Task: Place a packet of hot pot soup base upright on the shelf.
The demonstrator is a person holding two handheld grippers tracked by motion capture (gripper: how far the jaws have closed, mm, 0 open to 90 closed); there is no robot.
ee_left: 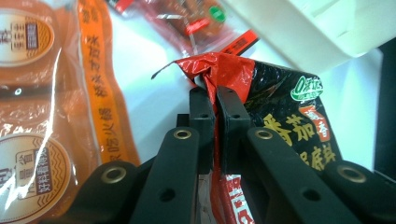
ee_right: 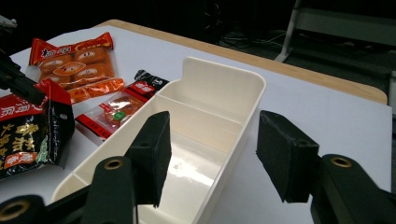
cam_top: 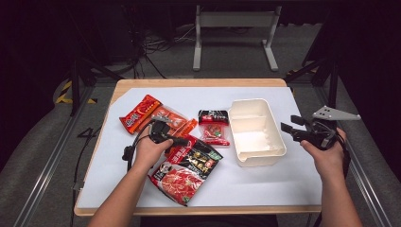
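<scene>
A person sits at a table [cam_top: 293,189] covered with a white sheet, holding a two-jaw gripper in each hand.

The left gripper [cam_top: 182,141] sits near the middle of the table. Its jaws are pressed tight together on the crumpled top corner of a large red and black packet [ee_left: 280,112], and that pinched corner is lifted a little off the sheet. In the high view the rest of this packet [cam_top: 187,170] lies flat, running from the gripper back toward the person's edge of the table, with a picture of red food on its near end.

Just behind the left gripper lie two clear orange snack packs [cam_top: 170,118], side by side and partly overlapping, and a red packet [cam_top: 139,112] beyond them toward the far left corner. A small black and red packet [cam_top: 213,126] lies between these and a white plastic bin [cam_top: 276,142].

The bin stands open on the right half of the table, long and narrow, with a divider across its inside [ee_right: 205,116].

The right gripper [cam_top: 291,127] hovers just to the right of the bin, near the table's right edge. Its jaws stand well apart with nothing between them, pointing along the bin toward the packets.
</scene>
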